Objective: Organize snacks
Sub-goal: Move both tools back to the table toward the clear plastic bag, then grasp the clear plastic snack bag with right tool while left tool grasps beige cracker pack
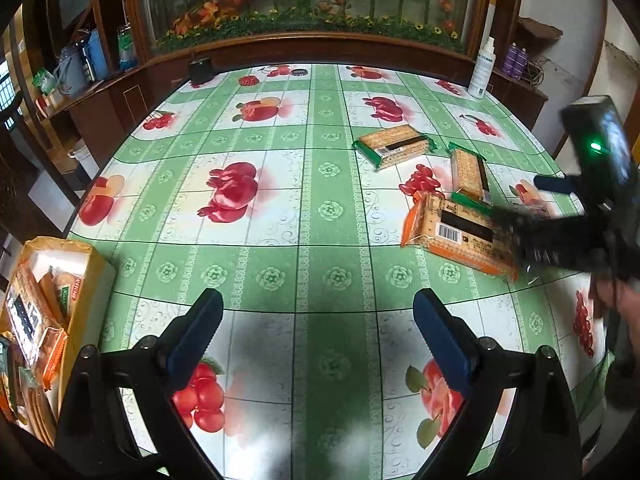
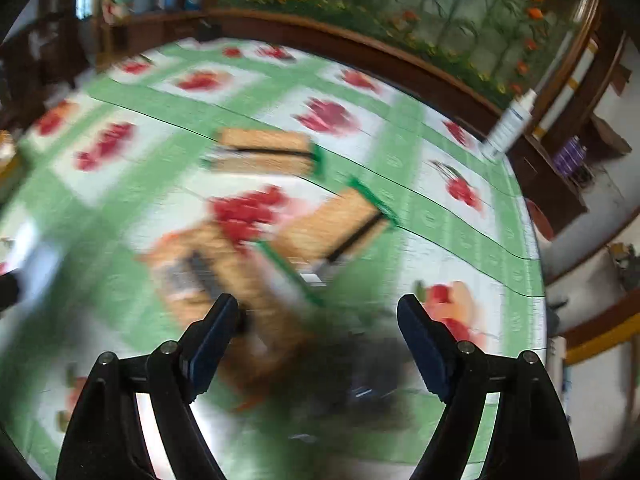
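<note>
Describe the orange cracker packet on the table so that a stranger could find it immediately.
On the table with the green fruit-print cloth, look at the right side, where three cracker packets lie close together. The orange packet is the nearest, with a barcode facing up, and the right gripper is over its end. The other two, the far green packet and the middle green packet, have green edges.

Three cracker packs lie flat on the surface: one green-edged pack (image 1: 392,146) lies apart, a second green-edged pack (image 1: 471,176) rests partly over the orange-edged pack (image 1: 460,234). More packs stand inside a yellow box (image 1: 52,292) at the left edge.
</note>
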### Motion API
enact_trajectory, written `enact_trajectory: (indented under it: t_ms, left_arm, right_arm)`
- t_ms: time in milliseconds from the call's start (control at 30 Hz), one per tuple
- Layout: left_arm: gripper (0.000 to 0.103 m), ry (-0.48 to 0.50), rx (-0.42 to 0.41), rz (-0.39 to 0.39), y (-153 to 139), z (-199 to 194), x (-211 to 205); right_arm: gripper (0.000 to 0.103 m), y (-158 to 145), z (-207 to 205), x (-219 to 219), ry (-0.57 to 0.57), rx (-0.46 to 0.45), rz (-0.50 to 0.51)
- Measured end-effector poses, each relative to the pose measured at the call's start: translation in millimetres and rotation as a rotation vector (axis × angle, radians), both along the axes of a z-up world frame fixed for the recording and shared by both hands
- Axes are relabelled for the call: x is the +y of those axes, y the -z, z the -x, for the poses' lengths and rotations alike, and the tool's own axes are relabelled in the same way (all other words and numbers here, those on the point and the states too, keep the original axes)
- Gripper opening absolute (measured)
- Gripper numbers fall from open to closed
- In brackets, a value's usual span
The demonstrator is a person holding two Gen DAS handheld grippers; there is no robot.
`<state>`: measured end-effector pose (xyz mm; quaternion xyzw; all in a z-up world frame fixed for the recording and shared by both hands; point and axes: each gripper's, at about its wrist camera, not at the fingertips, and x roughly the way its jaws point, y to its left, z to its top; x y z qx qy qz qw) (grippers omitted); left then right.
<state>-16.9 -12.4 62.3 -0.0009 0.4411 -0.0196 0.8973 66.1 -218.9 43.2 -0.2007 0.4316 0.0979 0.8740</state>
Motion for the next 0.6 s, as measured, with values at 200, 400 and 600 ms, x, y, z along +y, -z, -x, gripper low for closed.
enact_trajectory:
  t_ms: [200, 400, 600]
  left_arm:
    - [0.096, -0.021, 0.024, 0.013, 7, -6, 4]
    - [0.096, -0.017, 0.039, 0.069, 7, -13, -3]
    - [0.096, 0.02, 0.081, 0.168, 8, -30, -34]
  right_arm:
    - [0.082, 18, -21, -9, 0.016, 0.052, 0.046]
    - [0.082, -1, 24, 1, -0.091, 0.066, -0.062]
    - [0.083, -36, 42, -63, 0.093, -0.037, -0.232]
